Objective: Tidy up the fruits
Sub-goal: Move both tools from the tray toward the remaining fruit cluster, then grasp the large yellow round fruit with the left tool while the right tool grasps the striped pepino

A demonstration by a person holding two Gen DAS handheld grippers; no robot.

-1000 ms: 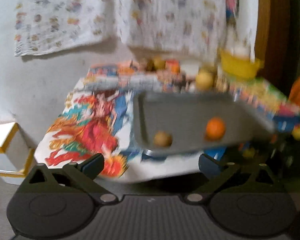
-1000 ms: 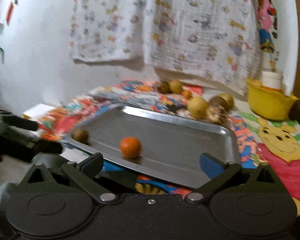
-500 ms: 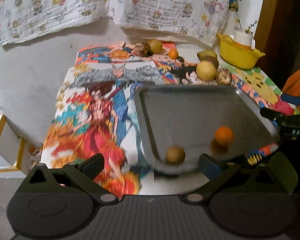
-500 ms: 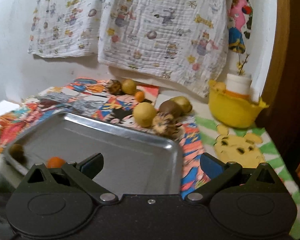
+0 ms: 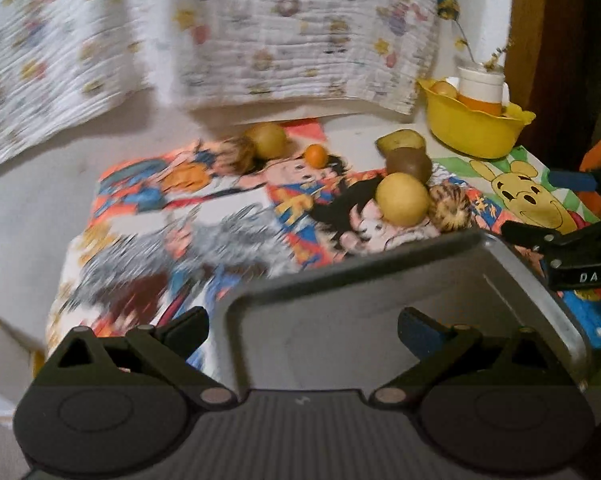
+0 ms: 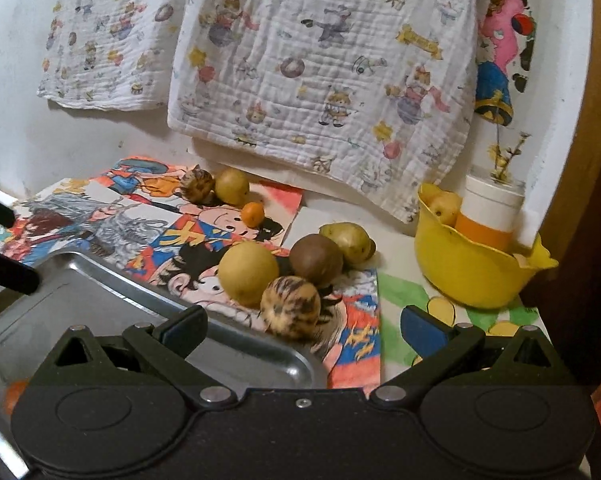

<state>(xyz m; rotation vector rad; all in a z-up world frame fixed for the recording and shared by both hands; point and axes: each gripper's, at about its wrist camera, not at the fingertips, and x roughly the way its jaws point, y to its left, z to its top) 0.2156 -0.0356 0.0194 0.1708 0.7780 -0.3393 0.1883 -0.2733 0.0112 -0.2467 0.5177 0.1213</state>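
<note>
**Fruit count, tongs empty**

Bench: 7 loose fruits in two groups. Back trio: striped one (image 6: 197, 185), yellow one (image 6: 231, 186), small orange (image 6: 253, 214). Near cluster of four: yellow round (image 6: 247, 272), brown (image 6: 315, 259), striped (image 6: 290, 312), potato-like (image 6: 347, 241). One metal tray (image 6: 112, 294), one yellow bowl (image 6: 464, 272). Right tongs (image 6: 303, 330) spread apart, holding nothing, cluster just ahead. Left tongs (image 5: 303, 330) also apart, over the tray.

Domestic room, likely a child's. Evidence: cartoon-print cloths (image 6: 320, 60) on wall at 12 o'clock; comic-print table covering (image 6: 148, 228); yellow plastic bowl (image 6: 472, 272) at 2 o'clock.
</note>
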